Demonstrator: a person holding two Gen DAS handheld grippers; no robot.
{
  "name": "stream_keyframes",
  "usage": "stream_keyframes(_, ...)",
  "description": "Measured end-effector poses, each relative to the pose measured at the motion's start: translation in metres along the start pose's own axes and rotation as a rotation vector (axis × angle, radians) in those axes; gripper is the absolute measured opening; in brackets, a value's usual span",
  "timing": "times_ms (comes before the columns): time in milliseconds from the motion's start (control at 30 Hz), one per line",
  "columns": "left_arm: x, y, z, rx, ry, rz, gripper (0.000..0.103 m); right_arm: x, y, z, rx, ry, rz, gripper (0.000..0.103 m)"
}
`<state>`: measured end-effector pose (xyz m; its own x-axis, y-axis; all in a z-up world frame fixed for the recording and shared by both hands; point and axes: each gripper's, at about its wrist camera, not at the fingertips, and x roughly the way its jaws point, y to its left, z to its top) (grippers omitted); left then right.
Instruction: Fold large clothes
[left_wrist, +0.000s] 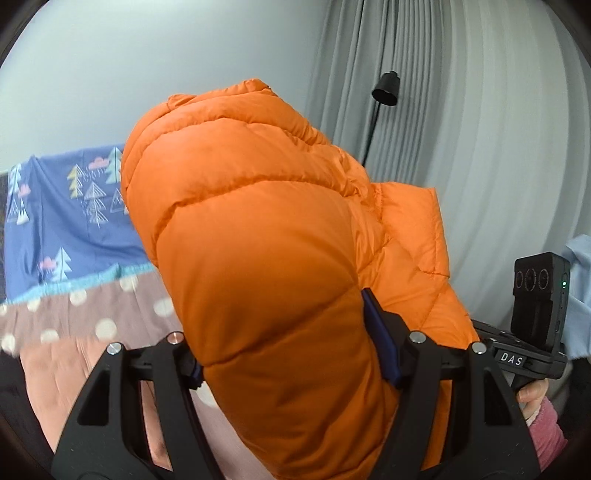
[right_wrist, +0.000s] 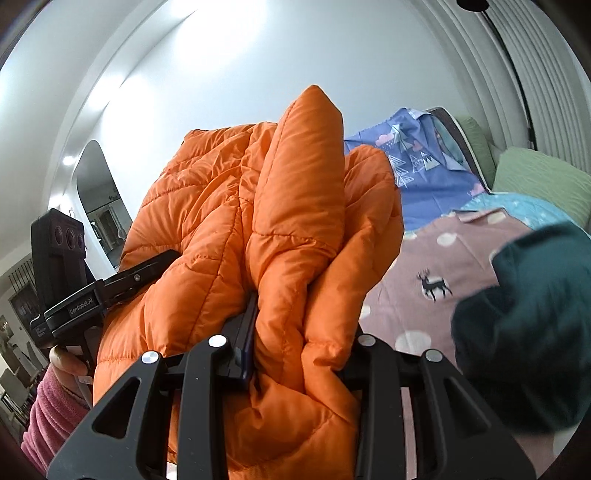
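An orange puffer jacket (left_wrist: 258, 240) fills the middle of the left wrist view, raised above the bed. My left gripper (left_wrist: 288, 350) is shut wide on a thick padded roll of it, blue pads pressing in from both sides. In the right wrist view the same jacket (right_wrist: 258, 221) bunches upward in folds, and my right gripper (right_wrist: 301, 343) is shut on a gathered fold. Each camera catches the other gripper at the jacket's far side, the right one (left_wrist: 535, 314) and the left one (right_wrist: 74, 288), held by hands in pink sleeves (right_wrist: 48, 406). The jacket's lower part is hidden.
Below lies a bed (left_wrist: 74, 317) with a pink dotted cover and a blue tree-print sheet (left_wrist: 66, 221). A dark teal garment (right_wrist: 524, 332) lies on it at the right, with green pillows (right_wrist: 543, 184) behind. Grey curtains (left_wrist: 461, 147), a black lamp (left_wrist: 386, 86) and a wall mirror (right_wrist: 98, 199) stand around.
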<state>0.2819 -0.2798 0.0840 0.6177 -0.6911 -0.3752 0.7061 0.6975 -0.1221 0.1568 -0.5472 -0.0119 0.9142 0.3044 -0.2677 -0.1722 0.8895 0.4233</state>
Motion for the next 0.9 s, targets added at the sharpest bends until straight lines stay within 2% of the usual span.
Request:
stream_keyframes(133,0.033,0.020,0.010,0.009,0.011,0.028,0.069,0.034,-0.014,0.006,0.021,0.016,-0.015,0.033)
stream_keyframes(333,0.100,0.060,-0.005,-0.013,0.100,0.100,0.069,0.101,-0.044,0.001,0.049,0.081,-0.081,0.033)
stream_keyframes(567,0.176,0.103,-0.051,-0.046,0.237,0.191,0.070,0.173,-0.087,-0.032,0.118,0.182,-0.161,0.033)
stream_keyframes(633,0.200,0.116,-0.070,-0.061,0.303,0.242,0.072,0.194,-0.099,-0.051,0.134,0.233,-0.203,0.033)
stream_keyframes(667,0.216,0.122,-0.085,-0.064,0.359,0.292,0.075,0.200,-0.103,-0.059,0.139,0.254,-0.223,0.033)
stream_keyframes(733,0.234,0.127,-0.105,-0.071,0.432,0.366,0.080,0.212,-0.116,-0.079,0.161,0.283,-0.296,0.038)
stream_keyframes(767,0.238,0.131,-0.116,-0.106,0.442,0.396,0.083,0.214,-0.121,-0.086,0.173,0.282,-0.308,0.042)
stream_keyframes(833,0.237,0.133,-0.122,-0.138,0.428,0.405,0.087,0.212,-0.133,-0.096,0.215,0.282,-0.303,0.046)
stream_keyframes(900,0.238,0.128,-0.125,-0.091,0.430,0.409,0.088,0.210,-0.138,-0.099,0.248,0.288,-0.301,0.046)
